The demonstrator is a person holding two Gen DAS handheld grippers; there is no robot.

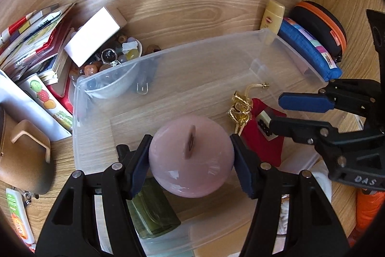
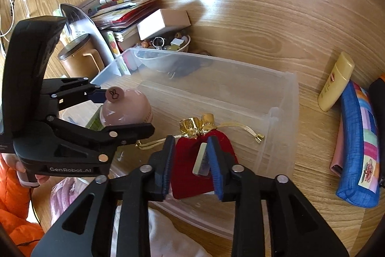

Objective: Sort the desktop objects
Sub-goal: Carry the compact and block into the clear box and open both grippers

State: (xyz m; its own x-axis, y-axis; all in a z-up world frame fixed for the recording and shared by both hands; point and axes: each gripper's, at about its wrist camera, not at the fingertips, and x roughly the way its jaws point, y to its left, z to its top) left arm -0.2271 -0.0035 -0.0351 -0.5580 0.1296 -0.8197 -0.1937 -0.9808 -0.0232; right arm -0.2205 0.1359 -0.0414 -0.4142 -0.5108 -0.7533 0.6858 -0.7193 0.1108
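Observation:
My left gripper (image 1: 191, 160) is shut on a round pink jar (image 1: 191, 155) and holds it over the clear plastic bin (image 1: 168, 57). The jar also shows in the right wrist view (image 2: 127, 110). A green box (image 1: 154, 213) lies in the bin under it. My right gripper (image 2: 191, 163) is open over a red velvet pouch (image 2: 190, 168) with a gold top, lying in the bin. A small white tile (image 2: 201, 160) rests against its right finger. In the left wrist view the right gripper (image 1: 276, 112) hovers over the pouch (image 1: 262, 143).
A blue pencil case (image 2: 358, 143), a yellow tube (image 2: 336, 81) and a black-orange case (image 1: 320, 25) lie right of the bin. A bowl of beads (image 1: 115, 57), a white box (image 1: 96, 35), books (image 1: 36, 40) and a brown mug (image 2: 79, 59) stand at the left.

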